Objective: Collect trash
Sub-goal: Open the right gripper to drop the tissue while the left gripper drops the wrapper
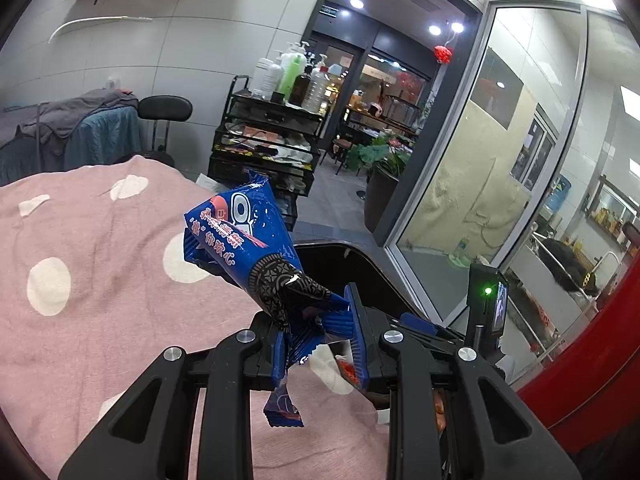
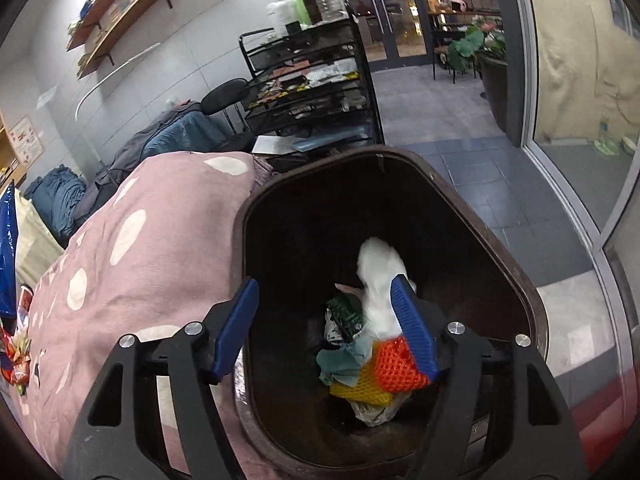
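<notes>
Left tongs [image 1: 320, 332] pinch blue wrapper [image 1: 244, 236]; right tongs [image 2: 326, 328] gape over bin [image 2: 500, 256].

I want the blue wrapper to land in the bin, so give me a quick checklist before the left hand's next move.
1. Blue cookie wrapper gripped by the left gripper: ok, jaws closed on its lower end.
2. Right gripper empty: ok, jaws open, nothing between them.
3. Bin mouth unblocked: not ok, the right gripper sits over it.
4. Room left in the bin: ok, white tissue and orange netting lie low.
5. Left gripper over the bin: cannot tell.
</notes>
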